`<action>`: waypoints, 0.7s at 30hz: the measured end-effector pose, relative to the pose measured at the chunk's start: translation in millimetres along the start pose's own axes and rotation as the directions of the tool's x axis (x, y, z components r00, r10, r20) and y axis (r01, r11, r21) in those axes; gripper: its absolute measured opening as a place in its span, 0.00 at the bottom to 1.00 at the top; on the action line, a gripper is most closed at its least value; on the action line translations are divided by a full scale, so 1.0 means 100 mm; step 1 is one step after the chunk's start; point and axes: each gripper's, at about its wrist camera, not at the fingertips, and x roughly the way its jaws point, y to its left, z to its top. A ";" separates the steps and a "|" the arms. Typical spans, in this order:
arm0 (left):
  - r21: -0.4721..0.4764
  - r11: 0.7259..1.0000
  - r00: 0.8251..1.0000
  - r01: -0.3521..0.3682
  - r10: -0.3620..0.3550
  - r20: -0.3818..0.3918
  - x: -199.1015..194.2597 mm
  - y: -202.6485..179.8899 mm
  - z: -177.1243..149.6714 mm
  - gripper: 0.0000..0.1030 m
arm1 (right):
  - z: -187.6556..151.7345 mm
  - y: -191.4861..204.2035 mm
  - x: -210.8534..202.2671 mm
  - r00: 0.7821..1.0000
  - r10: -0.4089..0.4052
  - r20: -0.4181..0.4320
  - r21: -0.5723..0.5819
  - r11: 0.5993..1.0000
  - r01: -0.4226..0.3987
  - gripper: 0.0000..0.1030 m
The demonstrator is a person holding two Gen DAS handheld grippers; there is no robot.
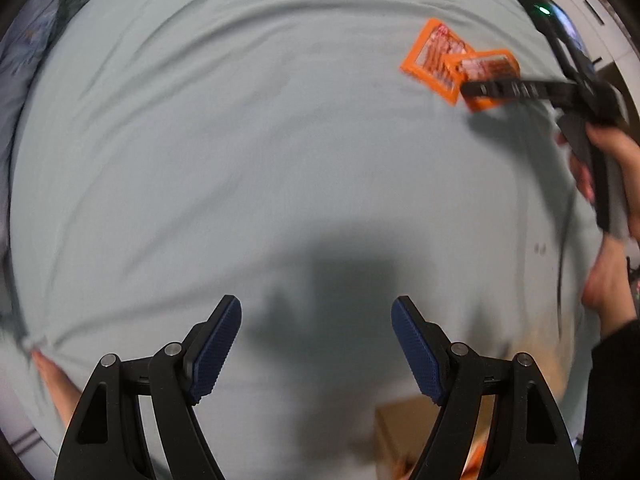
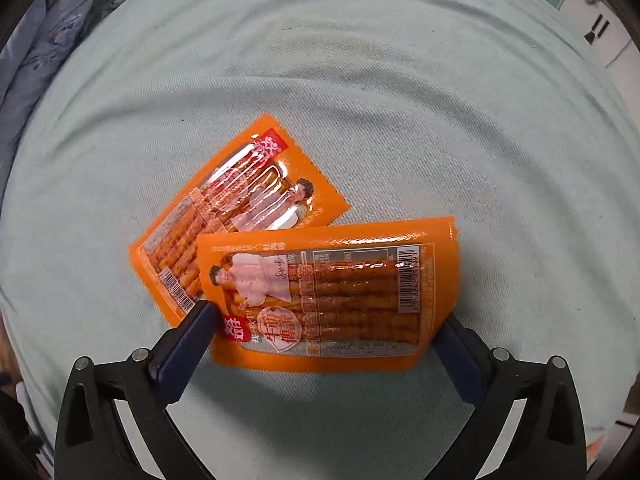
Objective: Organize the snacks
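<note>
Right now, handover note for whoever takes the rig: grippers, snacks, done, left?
Left gripper: open, empty, over bare sheet.
Right gripper: open, straddling the near snack pack, not clamped on it.
That pack overlaps the far snack pack; both lie on the sheet.
A cardboard box shows at the lower edge, contents unclear.
Done: these two lie together. Left: cannot tell.

Orange snack packets (image 2: 316,300) on pale green sheet (image 2: 400,120)
</note>
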 end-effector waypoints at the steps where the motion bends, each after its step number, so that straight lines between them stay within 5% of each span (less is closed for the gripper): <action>1: 0.020 1.000 1.000 -0.011 0.011 0.009 0.01 -0.08 0.10 0.76 | -0.05 -0.01 -0.02 1.000 0.000 0.009 -0.013 1.000 0.001 0.86; 2: 0.040 0.999 0.999 -0.025 0.024 0.023 0.02 -0.16 0.20 0.76 | -0.09 -0.04 -0.06 1.000 0.004 0.024 -0.022 1.000 -0.004 0.80; 4: 0.105 0.992 0.996 -0.066 0.059 0.063 0.05 -0.42 0.47 0.76 | -0.25 -0.14 -0.17 0.998 0.048 0.052 -0.001 0.999 -0.048 0.52; 7: 0.196 0.973 0.989 -0.120 0.100 0.108 0.12 -0.78 0.80 0.76 | -0.40 -0.35 -0.27 0.987 0.151 0.046 0.070 0.986 -0.154 0.28; 13: 0.321 0.916 0.969 -0.241 0.208 0.134 0.36 -1.34 1.32 0.77 | -0.65 -0.66 -0.51 0.945 0.308 0.108 0.112 0.941 -0.320 0.09; 17: 0.284 0.933 0.974 -0.220 0.193 0.119 0.52 -1.43 1.60 0.81 | -0.66 -0.93 -0.72 0.915 0.365 0.172 0.123 0.914 -0.388 0.05; 21: 0.209 0.952 0.975 -0.223 0.214 0.068 0.76 -1.37 1.71 0.99 | -0.76 -1.30 -0.98 0.880 0.405 0.248 0.149 0.882 -0.448 0.05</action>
